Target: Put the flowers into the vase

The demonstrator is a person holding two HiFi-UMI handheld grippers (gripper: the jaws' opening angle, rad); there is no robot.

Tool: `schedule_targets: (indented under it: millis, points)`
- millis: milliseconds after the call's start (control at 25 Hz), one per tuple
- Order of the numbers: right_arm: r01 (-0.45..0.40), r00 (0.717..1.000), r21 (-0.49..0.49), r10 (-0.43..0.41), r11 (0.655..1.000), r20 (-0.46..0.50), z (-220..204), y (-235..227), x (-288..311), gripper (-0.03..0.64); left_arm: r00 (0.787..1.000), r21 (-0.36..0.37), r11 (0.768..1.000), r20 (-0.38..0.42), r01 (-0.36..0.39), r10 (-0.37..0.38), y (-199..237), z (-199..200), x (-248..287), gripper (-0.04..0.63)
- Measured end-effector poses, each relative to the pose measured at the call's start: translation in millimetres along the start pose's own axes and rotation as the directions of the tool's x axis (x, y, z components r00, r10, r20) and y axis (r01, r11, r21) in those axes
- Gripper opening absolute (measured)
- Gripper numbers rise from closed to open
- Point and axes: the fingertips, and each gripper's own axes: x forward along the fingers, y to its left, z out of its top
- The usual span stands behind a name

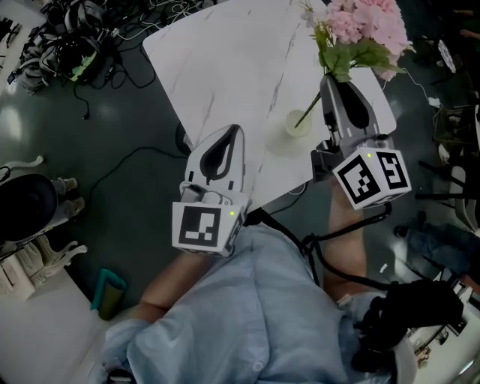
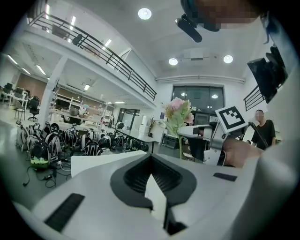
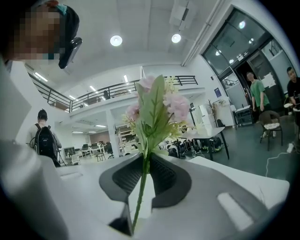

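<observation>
A light blue shirt (image 1: 247, 315) filled the bottom of the head view. Beyond it sat each gripper's white cube with black square markers (image 1: 201, 227). The right gripper (image 1: 330, 84) was clamped on the thin green stem (image 1: 309, 111) of the pink flowers with green leaves (image 1: 367, 26), whose blooms stood past its tip. Left of those jaws, the stem's end lay over a small pale round vessel (image 1: 298, 124), probably the vase, on the white marbled table (image 1: 225, 60). The left gripper (image 1: 235, 131) had its jaws together and empty.

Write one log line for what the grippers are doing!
left gripper: shut, empty | right gripper: shut on flowers by stem | flowers over table
</observation>
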Motion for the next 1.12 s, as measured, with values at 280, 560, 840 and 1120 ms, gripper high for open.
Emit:
schedule_targets:
  millis: [280,560,840,1120]
  points:
    - [-0.01,1.0,-0.058,0.009,0.998,-0.027,-37,-9,-15,0.048,0.999,0.002,1.0,-0.044,0.003,-0.003,-18,-23,5,0.004]
    - [-0.032,0.998,-0.114,0.026,0.993,-0.061,-55,-11,-18,0.054,0.995,0.002,1.0,-0.1,0.027,-0.027,-32,-29,14,0.004]
    - [-0.068,0.997,-0.126,0.062,0.99,-0.049,-72,1,-31,0.06,0.992,0.012,0.999,-0.123,0.033,-0.031,-32,-46,5,0.003]
    - [-0.101,0.995,-0.173,0.095,0.98,-0.043,-71,9,-41,0.061,0.992,0.026,0.999,-0.117,0.04,-0.037,-37,-44,12,0.004]
